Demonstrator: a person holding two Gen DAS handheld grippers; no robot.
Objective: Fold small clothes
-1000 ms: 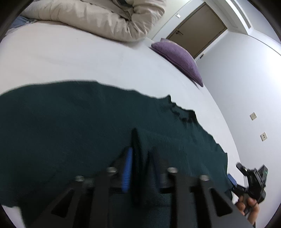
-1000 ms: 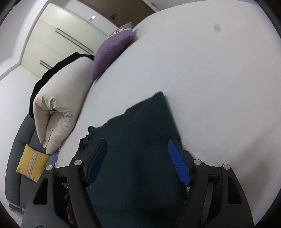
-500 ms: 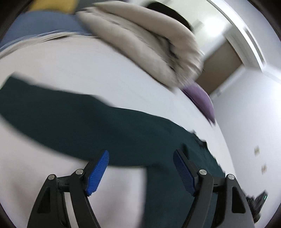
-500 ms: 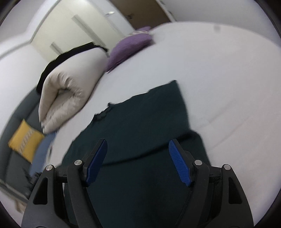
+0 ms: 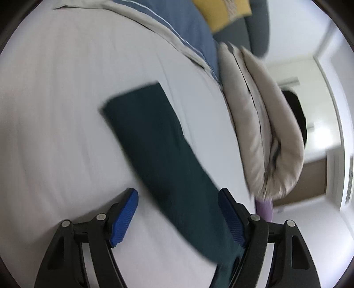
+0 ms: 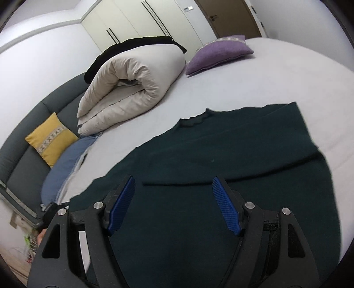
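dark green knit garment lies spread on white bed sheet, one sleeve stretched out. left gripper and right gripper both wide, holding nothing.

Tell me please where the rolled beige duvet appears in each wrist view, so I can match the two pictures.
Left wrist: the rolled beige duvet is at right, standing nearly upright in the picture.
Right wrist: upper left of centre, lying on the bed.
Shared landmark: the yellow cushion on the grey headboard.
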